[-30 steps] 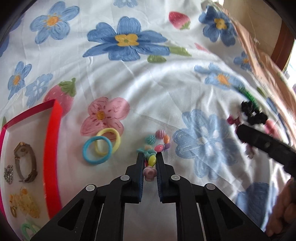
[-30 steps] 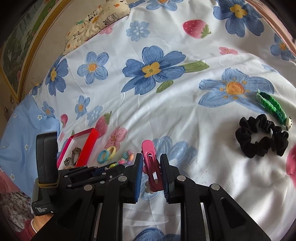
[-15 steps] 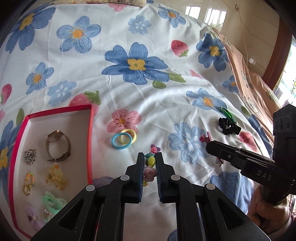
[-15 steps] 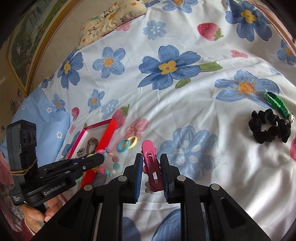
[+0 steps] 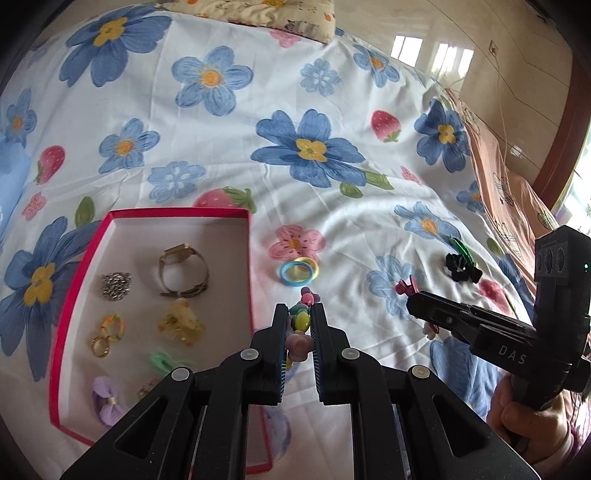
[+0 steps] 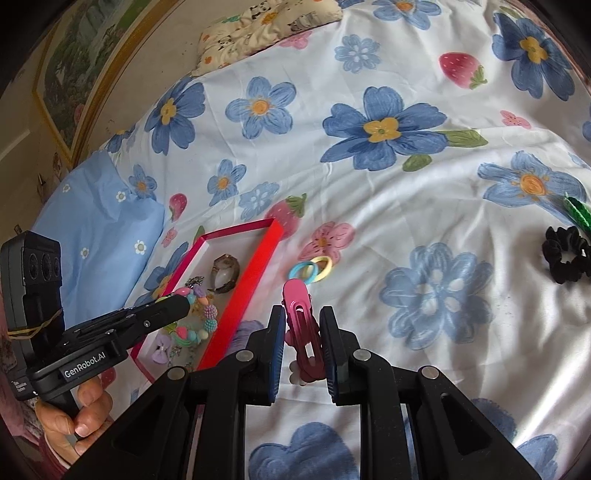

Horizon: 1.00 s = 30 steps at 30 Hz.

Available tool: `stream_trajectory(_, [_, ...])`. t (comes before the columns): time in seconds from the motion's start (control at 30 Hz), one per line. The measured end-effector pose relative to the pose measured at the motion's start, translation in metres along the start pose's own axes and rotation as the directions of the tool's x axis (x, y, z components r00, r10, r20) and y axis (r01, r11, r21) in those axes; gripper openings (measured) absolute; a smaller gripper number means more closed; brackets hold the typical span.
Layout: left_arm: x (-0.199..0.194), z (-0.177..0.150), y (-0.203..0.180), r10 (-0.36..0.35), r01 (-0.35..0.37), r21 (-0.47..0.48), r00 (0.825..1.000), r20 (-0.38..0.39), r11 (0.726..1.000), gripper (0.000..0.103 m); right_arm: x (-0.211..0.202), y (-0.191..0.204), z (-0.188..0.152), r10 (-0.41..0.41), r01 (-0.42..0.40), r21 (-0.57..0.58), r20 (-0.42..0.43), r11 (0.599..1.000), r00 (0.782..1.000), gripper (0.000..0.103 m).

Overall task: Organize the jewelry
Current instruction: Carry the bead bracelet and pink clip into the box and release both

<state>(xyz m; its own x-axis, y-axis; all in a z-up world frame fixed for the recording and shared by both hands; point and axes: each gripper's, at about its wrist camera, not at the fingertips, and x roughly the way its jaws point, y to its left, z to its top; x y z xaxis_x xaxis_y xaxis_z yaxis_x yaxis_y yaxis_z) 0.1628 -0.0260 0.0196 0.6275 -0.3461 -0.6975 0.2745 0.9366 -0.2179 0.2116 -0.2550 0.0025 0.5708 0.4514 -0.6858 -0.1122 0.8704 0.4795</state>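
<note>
My left gripper (image 5: 299, 314) is shut on a pastel bead bracelet (image 5: 301, 321) and holds it in the air by the right wall of the red box (image 5: 251, 266). In the right wrist view the bracelet (image 6: 199, 325) hangs over the box (image 6: 240, 302). The box holds a watch (image 5: 183, 269), a silver chain (image 5: 116, 285), earrings (image 5: 107, 334), a yellow clip (image 5: 181, 326) and a lilac bow (image 5: 105, 400). My right gripper (image 6: 302, 317) is shut on a pink hair clip (image 6: 301, 321), held above the bed to the right of the box.
A flowered bedsheet (image 5: 332, 206) covers the bed. A blue and a yellow hair ring (image 5: 298, 270) lie just right of the box. A black scrunchie (image 6: 567, 258) and a green clip (image 6: 580, 216) lie far right. A pillow (image 6: 266, 29) lies at the back.
My left gripper has lifted the bracelet off the sheet and carried it left, up to the box. My right gripper holds the pink clip and has risen and shifted left.
</note>
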Motion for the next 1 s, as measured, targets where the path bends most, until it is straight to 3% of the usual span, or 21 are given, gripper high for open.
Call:
stream_trajectory(0.6, [-0.041,-0.006,0.067,0.077,-0.072,-0.108,0.996,0.045,0.992,0.011,0.041,0.064,0.009,0.079,-0.084,-0.095,-0.058,0.992,0.995,0.019])
stream_trajectory(1.0, [-0.039,0.002,0.099,0.127,-0.119,-0.153,0.991,0.045,0.981,0.011,0.074,0.093,0.016,0.107,-0.12,-0.131,-0.095,0.984,0.99,0.019])
